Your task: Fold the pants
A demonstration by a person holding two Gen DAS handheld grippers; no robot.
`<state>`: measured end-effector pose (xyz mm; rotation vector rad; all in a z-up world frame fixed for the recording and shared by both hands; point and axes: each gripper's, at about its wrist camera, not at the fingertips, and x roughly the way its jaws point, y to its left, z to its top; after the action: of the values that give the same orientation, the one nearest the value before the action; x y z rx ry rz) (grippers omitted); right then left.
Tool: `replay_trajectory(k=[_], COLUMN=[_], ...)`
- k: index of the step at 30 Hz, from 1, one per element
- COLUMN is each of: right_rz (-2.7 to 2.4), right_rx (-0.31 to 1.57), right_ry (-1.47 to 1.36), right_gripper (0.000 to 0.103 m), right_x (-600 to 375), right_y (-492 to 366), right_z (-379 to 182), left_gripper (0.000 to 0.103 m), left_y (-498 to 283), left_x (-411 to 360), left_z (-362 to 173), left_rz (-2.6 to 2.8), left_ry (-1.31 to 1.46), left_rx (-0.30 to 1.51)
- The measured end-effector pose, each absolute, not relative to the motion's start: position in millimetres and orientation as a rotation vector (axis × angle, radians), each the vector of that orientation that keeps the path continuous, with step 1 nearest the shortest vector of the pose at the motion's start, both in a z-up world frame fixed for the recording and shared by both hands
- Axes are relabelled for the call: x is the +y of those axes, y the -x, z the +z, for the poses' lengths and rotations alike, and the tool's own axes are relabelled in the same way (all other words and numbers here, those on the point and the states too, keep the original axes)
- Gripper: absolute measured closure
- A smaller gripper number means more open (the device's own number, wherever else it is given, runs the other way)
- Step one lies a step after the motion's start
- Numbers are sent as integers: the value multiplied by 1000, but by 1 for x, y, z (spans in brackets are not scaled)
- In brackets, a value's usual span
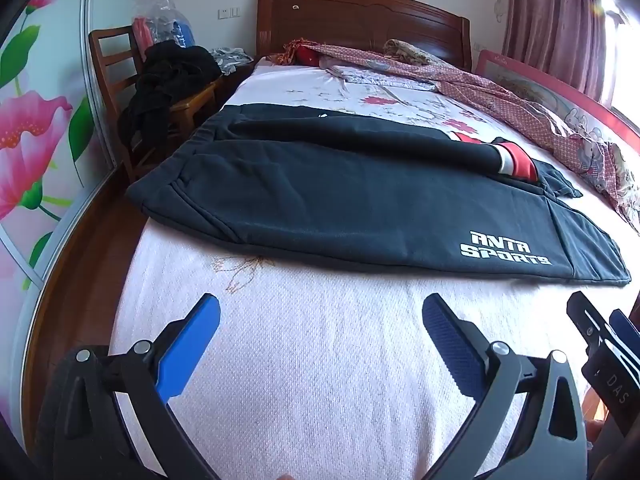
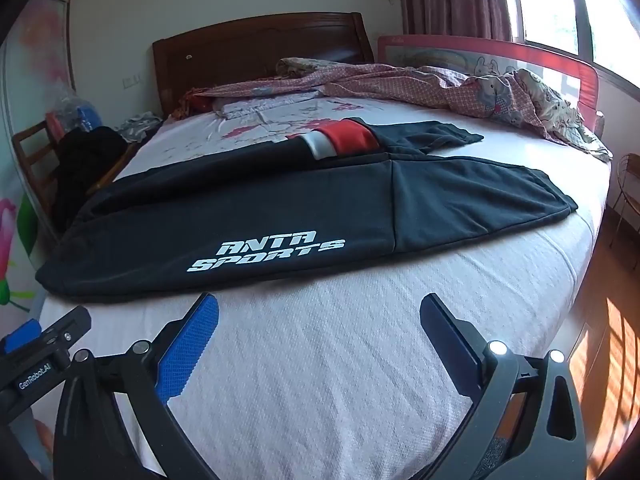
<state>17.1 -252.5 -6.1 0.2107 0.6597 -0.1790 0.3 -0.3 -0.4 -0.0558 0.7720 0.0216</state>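
Black track pants [image 1: 320, 200] with a white "ANTA SPORTS" print lie flat across the bed, waistband at the left, leg ends at the right. A red and white band [image 1: 516, 162] shows on the far leg. The pants also show in the right wrist view [image 2: 320, 208], with the band [image 2: 344, 142] behind. My left gripper [image 1: 320, 316] is open and empty, above the bare sheet just short of the pants' near edge. My right gripper [image 2: 320, 314] is open and empty beside it, also short of the near edge. The right gripper shows at the left view's right edge [image 1: 600, 328].
The bed [image 1: 320, 360] has a pinkish-white sheet. A rumpled pink quilt [image 2: 460, 84] lies along the far right side by a red guard rail [image 2: 520, 52]. A wooden chair [image 1: 132, 92] with dark clothes stands left of the bed. A wooden headboard [image 1: 360, 16] is at the back.
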Motion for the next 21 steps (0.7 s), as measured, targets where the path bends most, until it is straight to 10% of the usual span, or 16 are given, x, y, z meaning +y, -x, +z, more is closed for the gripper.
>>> replay_trajectory(k=[21], right_rz=[-175], right_rx=[670], right_ry=[-206], right_gripper=[3], right_x=[-250], right_y=[-18], right_z=[-9], left_gripper=[2], left_y=[0], left_x=[1], left_z=[-3], left_rz=[19], left_ry=[54], left_rx=[787])
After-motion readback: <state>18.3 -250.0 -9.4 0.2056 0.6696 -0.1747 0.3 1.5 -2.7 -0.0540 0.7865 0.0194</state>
